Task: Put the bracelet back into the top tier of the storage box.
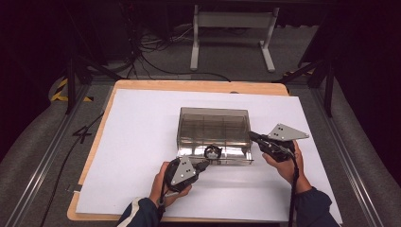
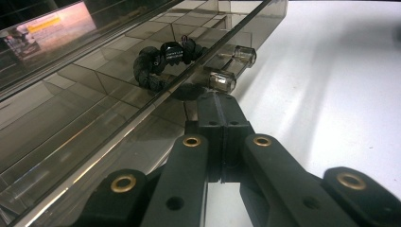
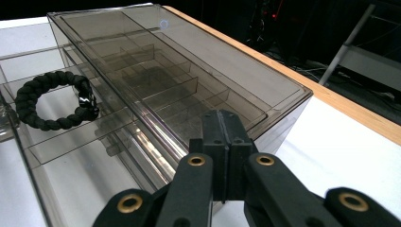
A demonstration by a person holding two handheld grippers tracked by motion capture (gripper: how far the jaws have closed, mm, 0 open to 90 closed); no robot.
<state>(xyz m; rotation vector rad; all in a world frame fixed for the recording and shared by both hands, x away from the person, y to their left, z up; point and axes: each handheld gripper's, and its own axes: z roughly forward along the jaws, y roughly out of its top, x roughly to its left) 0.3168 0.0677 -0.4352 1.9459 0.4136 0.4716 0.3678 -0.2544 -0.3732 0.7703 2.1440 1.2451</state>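
Smoked plastic organiser box [image 1: 213, 124] mid-table on white sheet [image 1: 132, 142], its drawer [image 3: 56, 137] pulled partly out toward person. Black braided bracelet [image 3: 52, 100] lies in drawer's front compartment, untouched. Left gripper [image 2: 217, 101] clenched, empty, jaw tips just short of drawer's clear knobbed handle [image 2: 222, 80] — likely poised to nudge drawer shut. Right gripper [image 3: 222, 118] also clenched on nothing, hovering at box's right front corner, seemingly placed to brace box against sliding. Wooden table edge [image 3: 331, 97] beyond.
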